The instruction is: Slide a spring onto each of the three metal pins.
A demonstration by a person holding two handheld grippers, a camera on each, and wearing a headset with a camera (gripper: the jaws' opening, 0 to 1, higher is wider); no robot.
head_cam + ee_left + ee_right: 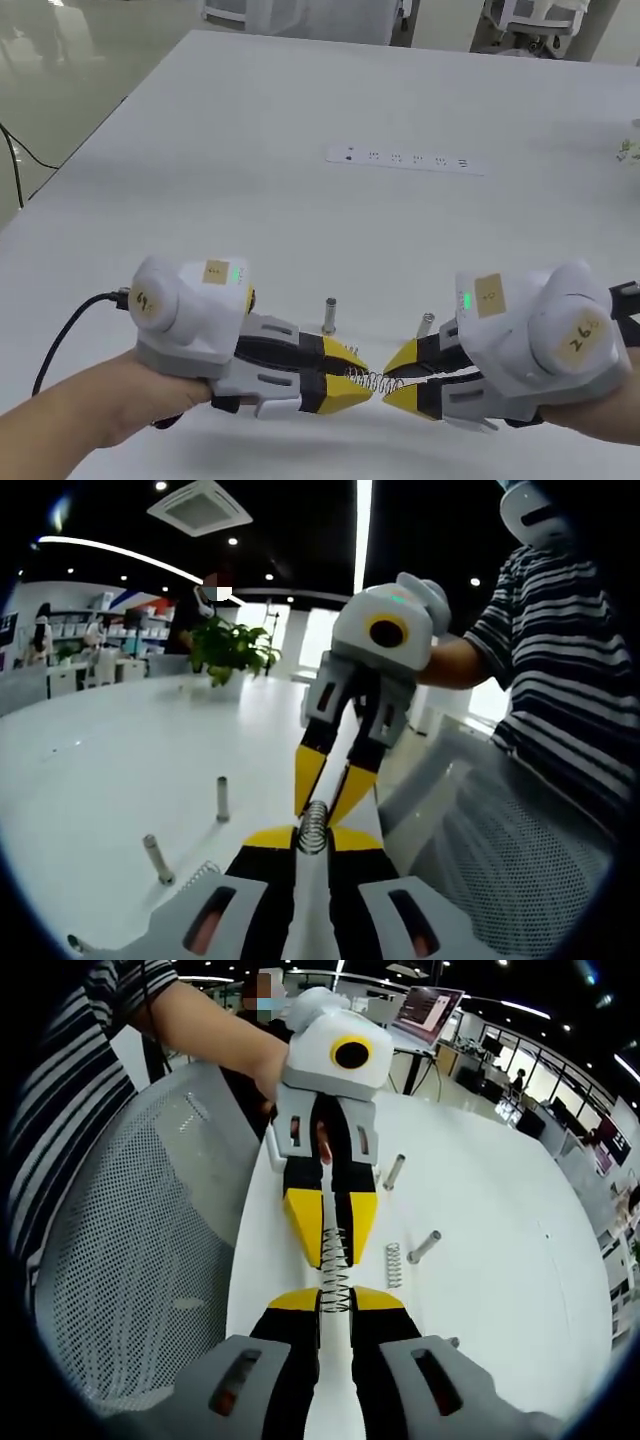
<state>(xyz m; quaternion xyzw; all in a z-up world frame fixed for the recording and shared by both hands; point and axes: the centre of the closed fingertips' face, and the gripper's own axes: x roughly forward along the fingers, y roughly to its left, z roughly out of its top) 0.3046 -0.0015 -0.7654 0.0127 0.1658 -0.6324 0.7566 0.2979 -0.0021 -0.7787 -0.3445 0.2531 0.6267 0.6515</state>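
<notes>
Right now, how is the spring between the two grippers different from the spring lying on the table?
The held spring hangs in the air, pinched at its ends by the left gripper and the right gripper; the loose spring lies flat on the table, touched by neither. The held spring looks longer, the loose spring shorter. Both are thin metal coils, and neither is on a pin.

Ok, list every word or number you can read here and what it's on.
"26": round yellow sticker on the right gripper.
Round sticker on the left gripper: digits too blurred.
Square yellow labels on both grippers: too small.
Power strip markings: too small.
</notes>
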